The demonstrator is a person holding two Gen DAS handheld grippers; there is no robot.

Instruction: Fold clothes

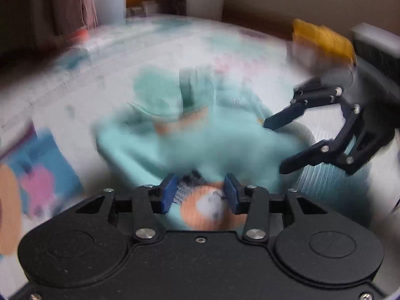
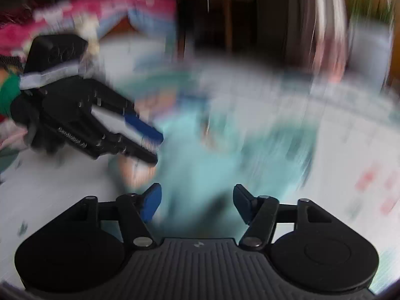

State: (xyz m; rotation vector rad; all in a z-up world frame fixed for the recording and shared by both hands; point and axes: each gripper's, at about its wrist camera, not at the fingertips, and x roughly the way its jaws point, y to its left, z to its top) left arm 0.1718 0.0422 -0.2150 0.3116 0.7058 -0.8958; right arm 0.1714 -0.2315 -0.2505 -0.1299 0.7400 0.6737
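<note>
Both pairs of jaws stand apart with mint-green cloth between them; whether either actually pinches it, the blur hides.

Left gripper (image 1: pixel 200 195) has the top's (image 1: pixel 200 137) near edge, with its orange and white patch (image 1: pixel 212 207), bunched between its blue pads (image 1: pixel 170 192); pads look close on the cloth, yet a firm hold cannot be told; right gripper (image 2: pixel 197 202) has its jaws wider, the top (image 2: pixel 200 165) running between them, pads seemingly clear of it; seen from the left wrist, the right gripper (image 1: pixel 275 145) reaches in at the top's right edge, its upper finger tip touching or just beside the cloth; the top lies crumpled on a pale patterned sheet (image 1: pixel 100 75); a blue and pink cloth (image 1: pixel 42 172) lies apart at the left; both views are heavily smeared.
</note>
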